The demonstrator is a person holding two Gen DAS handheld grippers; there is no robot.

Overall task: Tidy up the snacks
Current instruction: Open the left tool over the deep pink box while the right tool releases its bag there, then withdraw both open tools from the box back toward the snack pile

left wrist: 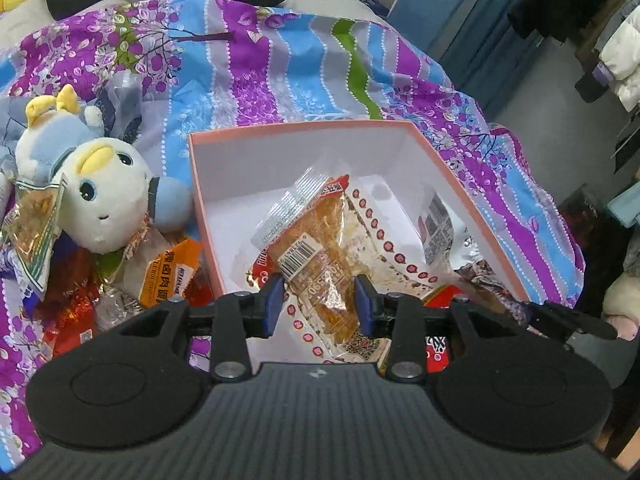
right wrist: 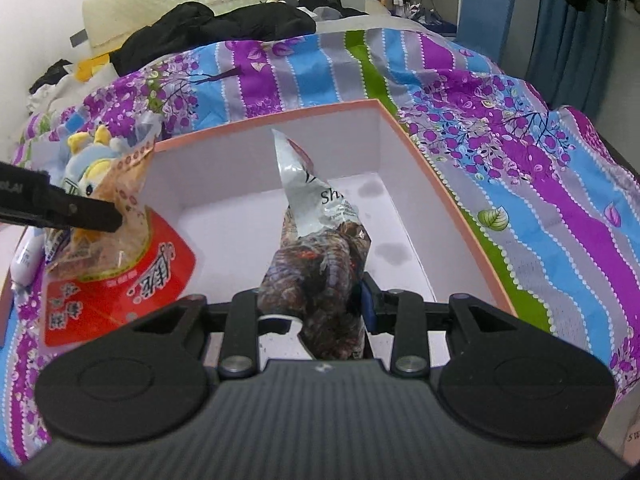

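While both grippers hang over the pink-rimmed white cardboard box on the striped floral bedspread, the left gripper pinches a clear-wrapped orange snack packet — the right gripper clamps a silver-and-brown foil snack bag above the box floor.

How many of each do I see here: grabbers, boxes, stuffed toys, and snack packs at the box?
Grippers: 2 (left gripper, right gripper)
Pink box: 1
Plush toy: 1
Snack packs at the box: 3 (amber pack, red-dotted pack, silver pack)
Total: 7
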